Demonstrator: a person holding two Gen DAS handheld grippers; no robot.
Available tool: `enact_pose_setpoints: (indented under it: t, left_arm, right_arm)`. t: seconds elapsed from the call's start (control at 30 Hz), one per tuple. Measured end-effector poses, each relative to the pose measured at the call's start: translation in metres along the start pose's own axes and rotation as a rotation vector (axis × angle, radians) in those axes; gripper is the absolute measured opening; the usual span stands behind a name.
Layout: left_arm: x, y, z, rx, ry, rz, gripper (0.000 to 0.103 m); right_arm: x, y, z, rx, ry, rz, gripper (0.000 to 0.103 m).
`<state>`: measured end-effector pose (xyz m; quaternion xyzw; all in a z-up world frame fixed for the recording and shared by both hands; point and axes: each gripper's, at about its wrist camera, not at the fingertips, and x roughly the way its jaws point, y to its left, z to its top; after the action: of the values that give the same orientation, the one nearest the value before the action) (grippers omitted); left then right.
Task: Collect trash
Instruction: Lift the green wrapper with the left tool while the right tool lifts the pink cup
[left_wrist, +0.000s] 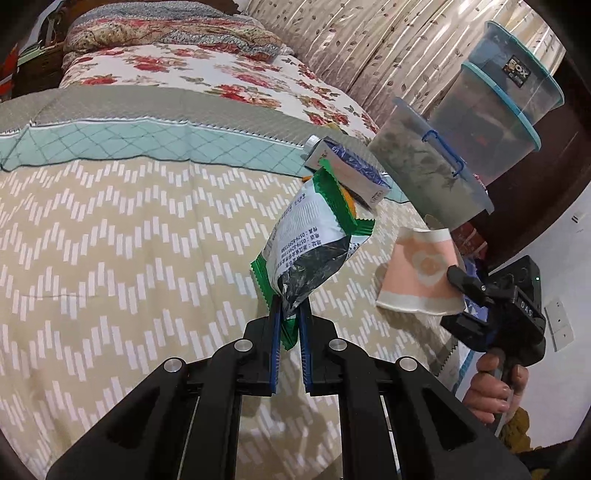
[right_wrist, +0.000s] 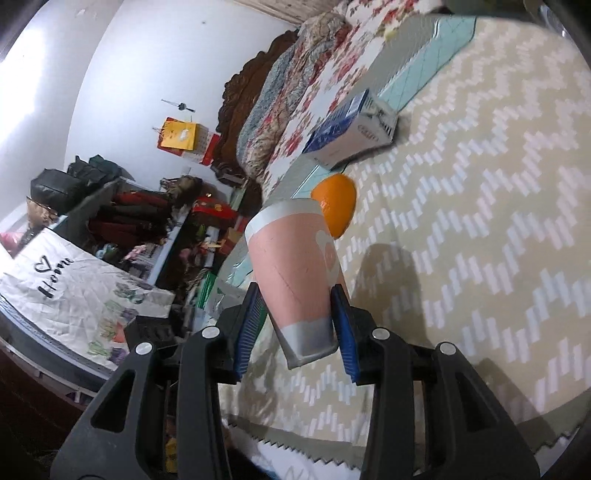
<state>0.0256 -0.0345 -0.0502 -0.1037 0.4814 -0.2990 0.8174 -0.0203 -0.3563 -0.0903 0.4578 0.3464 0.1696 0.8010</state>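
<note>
Two items in hand: left gripper (left_wrist: 289, 321) clenched on a green snack wrapper (left_wrist: 314, 236), right gripper (right_wrist: 295, 325) grasping a pink paper cup (right_wrist: 295, 266), both above the bed (right_wrist: 480, 221). Milk carton (right_wrist: 351, 133) and orange (right_wrist: 334, 203) lie beyond the cup, uncollected.

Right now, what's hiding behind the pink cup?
Behind the pink paper cup, an orange peeks out on the bed cover, with a blue-and-white carton farther back. The cup covers part of the orange.
</note>
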Motion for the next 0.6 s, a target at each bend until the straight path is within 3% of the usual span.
enact_pose_setpoints:
  t: [0.4, 0.6]
  left_arm:
    - [0.005, 0.012, -0.002, -0.026, 0.020, -0.003, 0.008]
    - [0.005, 0.013, -0.001, -0.028, 0.020, -0.003, 0.008]
  right_arm:
    - [-0.016, 0.002, 0.013, -0.092, -0.023, -0.192, 0.046]
    - [-0.009, -0.005, 0.011, -0.094, 0.001, -0.207, 0.036]
